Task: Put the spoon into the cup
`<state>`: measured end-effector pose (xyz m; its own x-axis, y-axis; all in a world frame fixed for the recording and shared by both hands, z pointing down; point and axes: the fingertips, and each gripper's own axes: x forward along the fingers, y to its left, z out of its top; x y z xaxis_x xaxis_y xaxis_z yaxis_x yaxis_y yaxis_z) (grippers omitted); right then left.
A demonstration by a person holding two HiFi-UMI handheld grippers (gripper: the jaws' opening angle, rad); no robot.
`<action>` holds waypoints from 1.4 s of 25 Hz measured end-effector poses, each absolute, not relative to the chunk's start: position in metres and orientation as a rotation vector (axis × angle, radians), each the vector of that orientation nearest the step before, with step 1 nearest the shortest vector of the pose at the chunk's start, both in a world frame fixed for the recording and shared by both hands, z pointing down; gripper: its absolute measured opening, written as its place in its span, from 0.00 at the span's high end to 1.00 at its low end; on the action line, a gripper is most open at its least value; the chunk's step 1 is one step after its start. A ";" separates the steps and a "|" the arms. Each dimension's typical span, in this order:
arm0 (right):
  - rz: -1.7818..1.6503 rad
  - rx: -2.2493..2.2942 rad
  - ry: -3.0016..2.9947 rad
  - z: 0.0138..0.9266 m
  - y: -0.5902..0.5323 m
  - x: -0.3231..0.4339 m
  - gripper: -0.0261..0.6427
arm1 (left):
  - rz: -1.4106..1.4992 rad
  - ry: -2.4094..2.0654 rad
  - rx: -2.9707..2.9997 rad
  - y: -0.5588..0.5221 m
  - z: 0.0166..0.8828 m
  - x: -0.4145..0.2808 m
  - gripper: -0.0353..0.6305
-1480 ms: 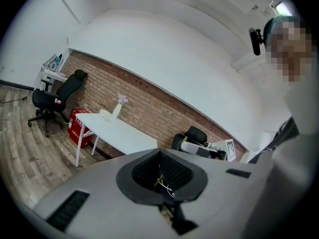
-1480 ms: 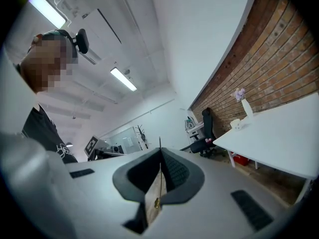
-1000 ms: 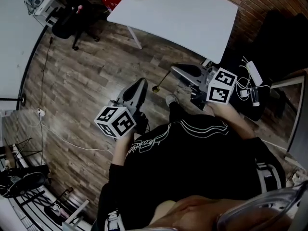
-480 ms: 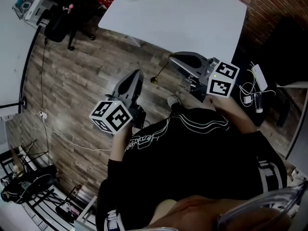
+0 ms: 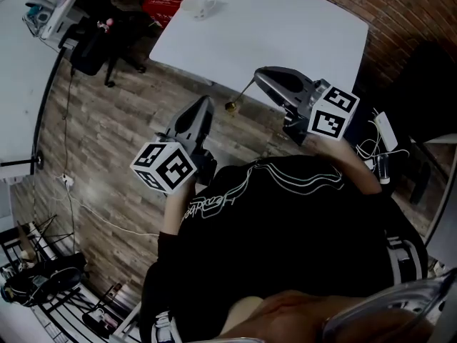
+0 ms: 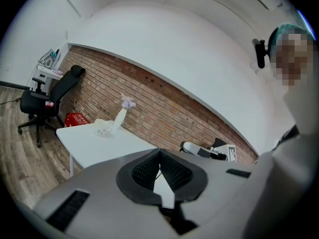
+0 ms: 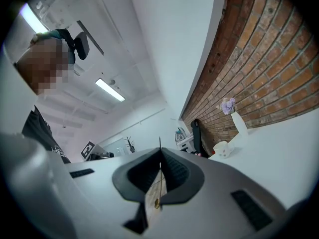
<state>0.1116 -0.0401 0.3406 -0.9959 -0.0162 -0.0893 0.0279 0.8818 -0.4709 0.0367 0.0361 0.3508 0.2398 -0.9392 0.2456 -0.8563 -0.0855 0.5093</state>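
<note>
Currently right gripper point(image 5: 260, 74) clamps spoon point(image 5: 241, 95), long axis along jaws; left gripper point(image 5: 205, 103) closed, empty; cup point(image 5: 202, 7) well ahead at bench's point(image 5: 285, 27) far end.

The counter point(image 5: 285, 27) runs out past the head view's top edge, so its far corner is cut off. The cup point(image 5: 202, 7), by the counter's far left edge, is too small to show its inside or the marks on its wall. The spoon point(image 5: 240, 96), just off the counter's near edge, has the upper end of its handle hidden between the fingers of the right gripper point(image 5: 260, 76). The right gripper view shows it only edge-on, as a thin line.
</note>
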 end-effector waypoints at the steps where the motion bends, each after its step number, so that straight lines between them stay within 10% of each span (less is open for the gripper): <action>1: -0.734 0.001 2.955 0.338 -0.044 0.110 0.96 | -0.193 -1.636 1.966 0.033 0.349 0.035 0.94; 35: -0.715 -0.486 2.945 0.342 -0.242 -0.116 0.96 | -0.164 -1.329 2.067 -0.167 0.372 -0.210 0.94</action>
<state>-0.1161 -0.2422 0.3417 -0.9474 -0.3201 0.0041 -0.2863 0.8416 -0.4579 -0.2102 -0.1673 0.3715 0.4739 -0.8475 0.2391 -0.7636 -0.2603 0.5909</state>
